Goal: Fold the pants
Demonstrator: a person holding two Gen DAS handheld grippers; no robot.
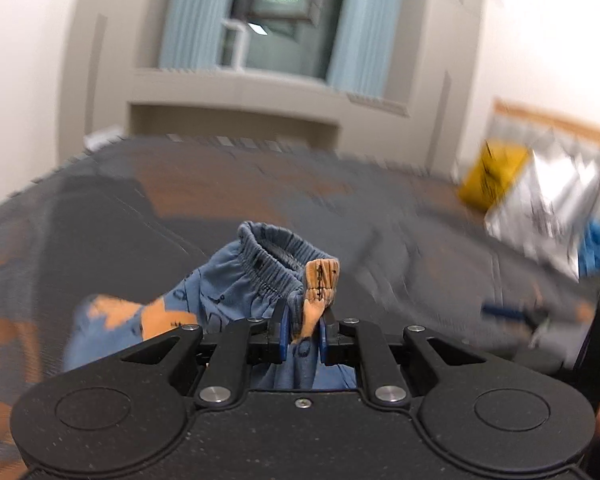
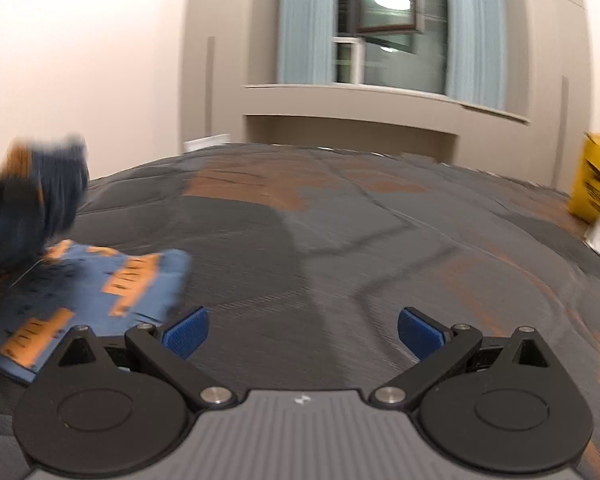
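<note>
- The left gripper (image 1: 303, 330) has its blue fingers (image 1: 283, 330) drawn narrow and pinched on the blue pants (image 1: 236, 280), right at the gathered elastic waistband (image 1: 274, 258). An orange patch of the print bunches up just above the fingertips.
- From that grip the cloth sags down and to the left of the fingers, lifted clear of the dark quilted bed (image 1: 148, 208) beyond; the rest of the garment is out of this view.
- The right gripper (image 2: 302, 334) is empty, with its fingers (image 2: 188, 332) spread wide over bare quilt.
- In the right wrist view, one leg of the pants (image 2: 100, 288) lies flat on the bed (image 2: 340, 240), just left of the left-hand finger. The raised, blurred bundle (image 2: 40, 192) hangs farther left and higher.
- The step in hand looks like carrying the waistband end across to make a fold, with the leg still spread as the base layer.
- Next, I would expect the left fingers to lay the waistband down squarely over the leg. The free right fingers could pin or smooth the flat part so it does not drag.
- The risk is the loose cloth bunching unevenly as it lands.
- Containers: a yellow bag (image 1: 490, 182) and a silver bag (image 1: 548, 208) stand well to the right of the fingers, too blurred to show what is inside.
</note>
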